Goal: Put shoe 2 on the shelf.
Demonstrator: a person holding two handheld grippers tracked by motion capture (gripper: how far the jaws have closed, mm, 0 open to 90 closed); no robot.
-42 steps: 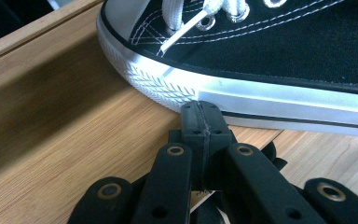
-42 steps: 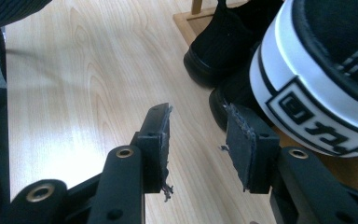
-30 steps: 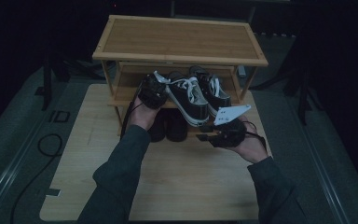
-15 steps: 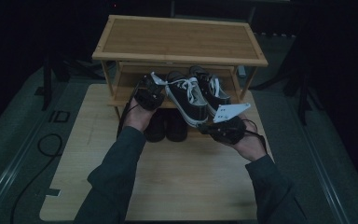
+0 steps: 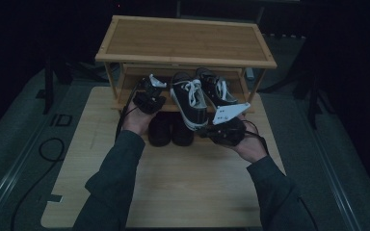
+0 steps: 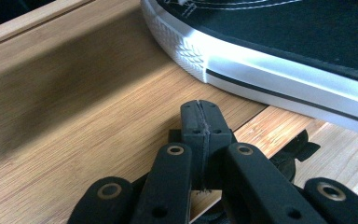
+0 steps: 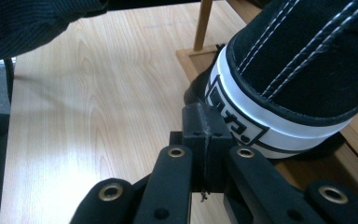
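Pressing shut on nothing, both tongs, left (image 6: 200,135) and right (image 7: 204,140), seemingly flank the sneaker (image 5: 189,98).

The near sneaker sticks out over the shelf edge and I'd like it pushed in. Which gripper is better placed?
Probably the right gripper: shut, it sits at the overhanging heel of the near sneaker. The left gripper, also shut, lies beside the toe on the shelf.

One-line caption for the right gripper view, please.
Shut right gripper at the heel of a black canvas sneaker with white sole.
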